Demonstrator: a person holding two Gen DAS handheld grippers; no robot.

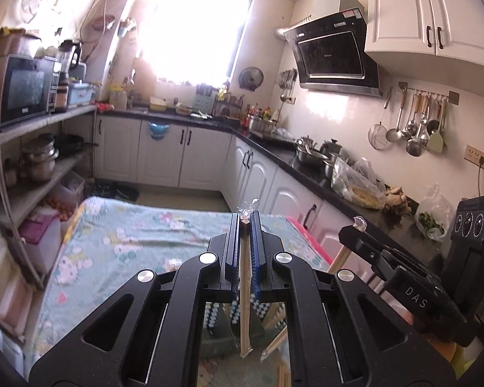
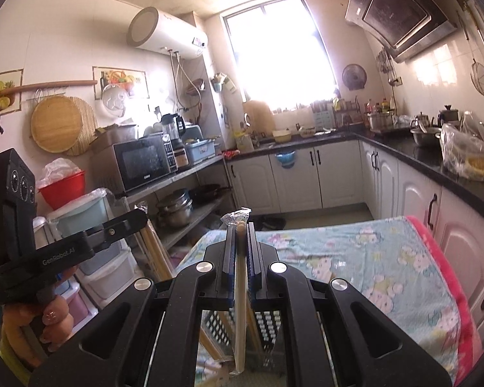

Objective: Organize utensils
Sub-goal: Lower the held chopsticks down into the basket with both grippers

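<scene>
Both my black two-finger grippers are clamped tight on chopsticks. My left gripper (image 1: 246, 222) pinches a pale wooden chopstick in clear plastic wrap (image 1: 244, 306), which hangs down between the blue-lined fingers, the wrap's crinkled tip poking above them. My right gripper (image 2: 241, 225) grips a second wrapped wooden chopstick (image 2: 240, 306) the same way. Both are held above the table with the light-green floral cloth (image 1: 138, 235), with a black slotted basket (image 2: 267, 325) showing below the right gripper.
</scene>
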